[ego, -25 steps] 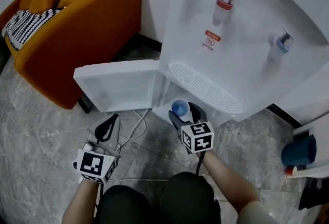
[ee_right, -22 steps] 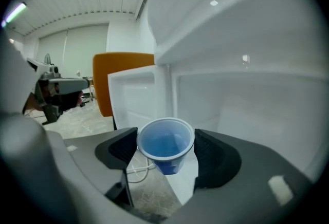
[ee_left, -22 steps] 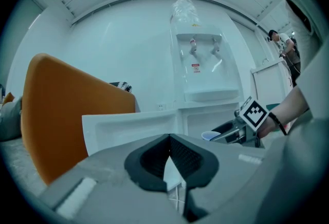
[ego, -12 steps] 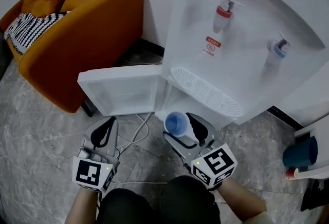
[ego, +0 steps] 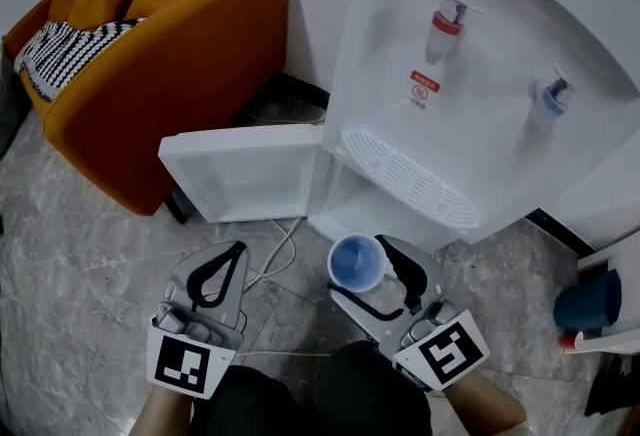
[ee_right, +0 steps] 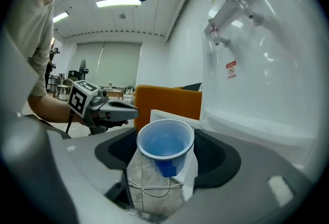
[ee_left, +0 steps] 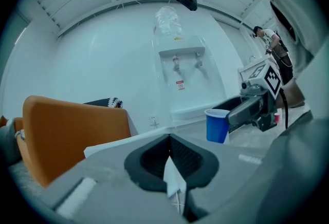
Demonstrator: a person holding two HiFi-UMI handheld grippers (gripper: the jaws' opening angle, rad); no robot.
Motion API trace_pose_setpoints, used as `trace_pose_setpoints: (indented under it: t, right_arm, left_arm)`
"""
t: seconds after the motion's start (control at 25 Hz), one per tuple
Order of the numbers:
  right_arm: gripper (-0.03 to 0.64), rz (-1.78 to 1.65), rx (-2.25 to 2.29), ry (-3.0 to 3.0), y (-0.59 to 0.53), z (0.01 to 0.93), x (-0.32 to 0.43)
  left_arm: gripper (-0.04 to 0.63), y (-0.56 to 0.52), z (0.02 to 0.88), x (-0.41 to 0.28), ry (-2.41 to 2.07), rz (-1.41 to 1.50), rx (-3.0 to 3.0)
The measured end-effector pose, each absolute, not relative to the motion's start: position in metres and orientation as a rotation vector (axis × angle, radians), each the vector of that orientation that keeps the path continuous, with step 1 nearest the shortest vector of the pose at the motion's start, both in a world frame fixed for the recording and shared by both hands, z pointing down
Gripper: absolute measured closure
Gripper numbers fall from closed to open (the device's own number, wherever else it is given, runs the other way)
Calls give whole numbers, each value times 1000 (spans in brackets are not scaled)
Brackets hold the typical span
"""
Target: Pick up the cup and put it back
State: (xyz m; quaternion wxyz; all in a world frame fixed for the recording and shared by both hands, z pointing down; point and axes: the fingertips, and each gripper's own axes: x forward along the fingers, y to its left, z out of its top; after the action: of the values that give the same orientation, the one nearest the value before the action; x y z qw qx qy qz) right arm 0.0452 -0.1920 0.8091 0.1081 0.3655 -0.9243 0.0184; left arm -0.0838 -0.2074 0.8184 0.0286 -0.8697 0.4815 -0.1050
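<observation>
An orange sofa with a black-and-white patterned throw stands at the far left on the marble floor. Next to it, the water dispenser's white cabinet door hangs wide open, and a pale cable trails over the floor below it.

The left tongs sit low in front of that door. They are clenched, tips together, with nothing between them.

To their right, the right tongs are grasping the blue cup, one jaw on either side of its wall. The cup is held off the floor, just in front of the open lower compartment. Its long axis runs close to vertical with a slight tilt, mouth up and narrow base down. It looks empty.

Behind it rises the white water dispenser, with its drip grille, a red tap and a blue tap. A dark container rests on a shelf at the far right.
</observation>
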Motion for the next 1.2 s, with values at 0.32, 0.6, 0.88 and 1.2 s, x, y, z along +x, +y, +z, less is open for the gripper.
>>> trace_pose_setpoints:
  t: [0.32,0.6,0.88,1.2]
  right_arm:
    - [268,68,1101,-2748,-200,773,46]
    - [270,140,1092,-2706,-199,693,48]
    - [270,173,1102,-2713,-202,555,46]
    - [270,177,1113,-2724,-184,394,49]
  left_arm:
    - [593,-203,790,-87,1490,-351,-2684]
    - [592,-199,701,-83,1495,-375,-2743]
    - [592,-199,573,-86,1533,-353,-2776]
    - [593,-178,424,-90,1590,-322,-2821]
